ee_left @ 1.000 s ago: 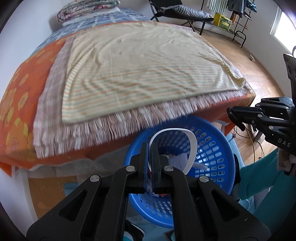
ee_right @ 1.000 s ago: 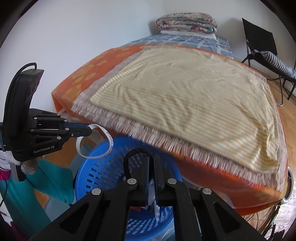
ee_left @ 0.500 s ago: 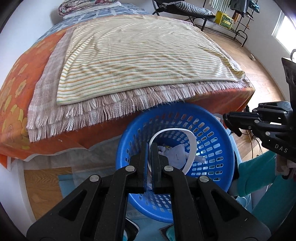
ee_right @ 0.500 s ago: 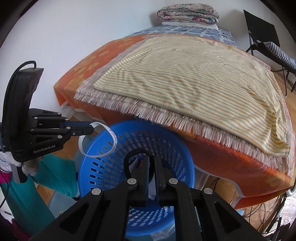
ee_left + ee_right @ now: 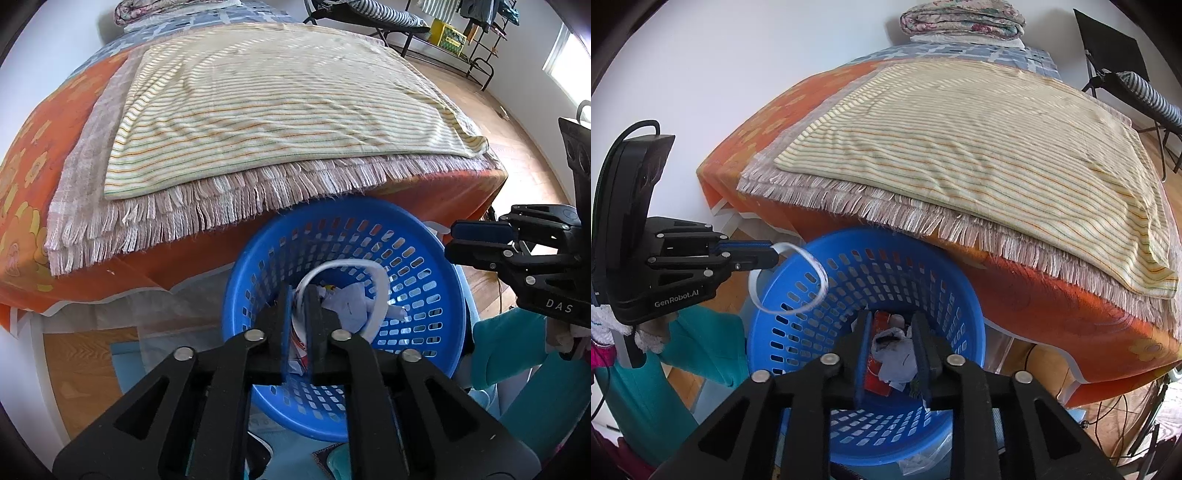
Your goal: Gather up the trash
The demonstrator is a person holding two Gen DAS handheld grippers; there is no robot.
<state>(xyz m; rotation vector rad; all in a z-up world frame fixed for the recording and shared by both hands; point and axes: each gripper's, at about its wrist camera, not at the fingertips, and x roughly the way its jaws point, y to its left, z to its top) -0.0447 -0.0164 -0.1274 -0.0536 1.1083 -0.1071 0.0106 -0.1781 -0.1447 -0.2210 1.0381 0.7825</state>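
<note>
A blue perforated basket [image 5: 436,280] stands on the floor against the bed's foot; it also shows in the right wrist view [image 5: 798,332]. Crumpled paper and wrappers [image 5: 892,363] lie inside it. My left gripper [image 5: 298,295] is over the basket's near rim, shut on a white loop of strap [image 5: 380,291], which also shows in the right wrist view [image 5: 816,275]. My right gripper [image 5: 891,325] is above the basket with its jaws parted and nothing between them; it appears from the side in the left wrist view [image 5: 456,242].
A bed with an orange sheet [image 5: 26,192] and a striped, fringed blanket [image 5: 280,103] fills the space behind the basket. A folding chair [image 5: 1108,48] and wooden floor [image 5: 517,122] lie to the right. Teal sleeves [image 5: 701,350] flank the basket.
Both grippers have moved down and closer over the basket. The right gripper's jaws have parted and a black loop it held is gone from them. The left still holds the white strap.
</note>
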